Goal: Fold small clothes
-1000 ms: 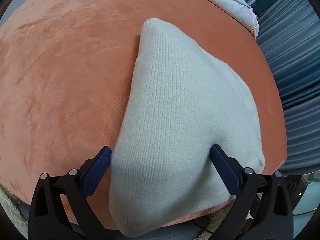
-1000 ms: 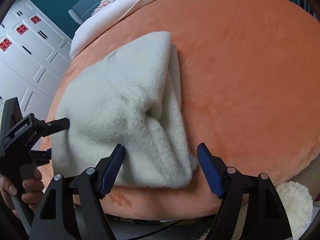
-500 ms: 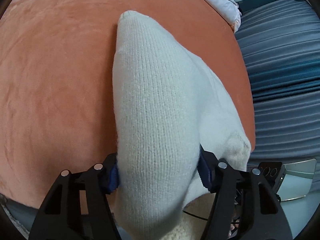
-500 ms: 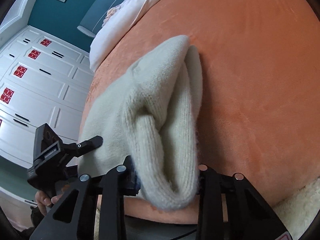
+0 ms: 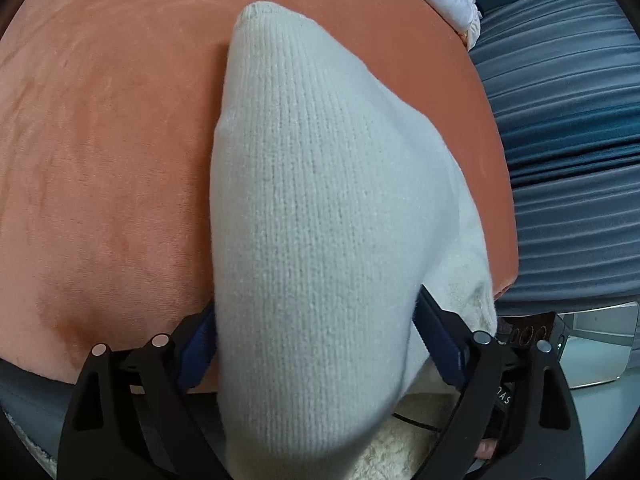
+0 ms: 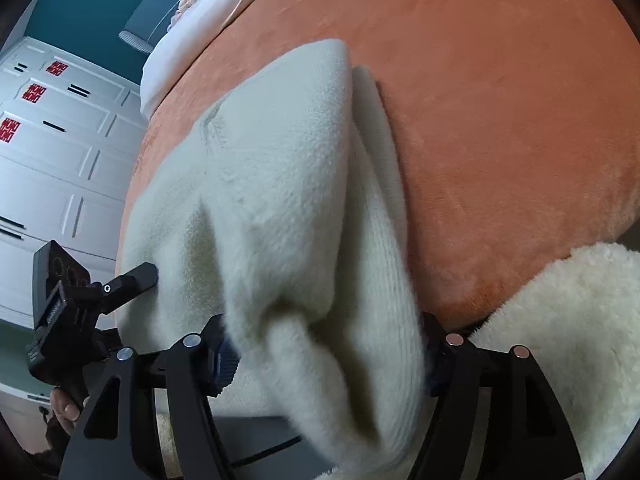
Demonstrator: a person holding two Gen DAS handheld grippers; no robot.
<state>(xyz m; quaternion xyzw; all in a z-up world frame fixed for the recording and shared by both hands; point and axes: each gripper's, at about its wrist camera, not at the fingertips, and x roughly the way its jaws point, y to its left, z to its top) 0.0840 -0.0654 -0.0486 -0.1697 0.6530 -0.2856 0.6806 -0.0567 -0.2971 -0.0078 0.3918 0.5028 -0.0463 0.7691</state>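
A cream knitted garment (image 5: 320, 200) lies folded on an orange velvet surface (image 5: 100, 140). My left gripper (image 5: 316, 344) is shut on its near edge, and the cloth bulges up between the blue pads and hides the fingertips. My right gripper (image 6: 328, 348) is shut on the other near corner of the garment (image 6: 272, 200), which is bunched and lifted over the surface's front edge. The left gripper (image 6: 132, 280) also shows at the left of the right wrist view, clamped on the cloth.
A white bedsheet (image 6: 188, 40) lies at the far end of the orange surface (image 6: 500, 120). A fluffy cream rug (image 6: 568, 332) is below at right. White cupboards (image 6: 52, 152) stand at left, blue pleated curtains (image 5: 568, 160) at right.
Both grippers went from open around the garment's near edge to shut on it. The near edge has since been raised and pulled toward the cameras, past the surface's front edge.
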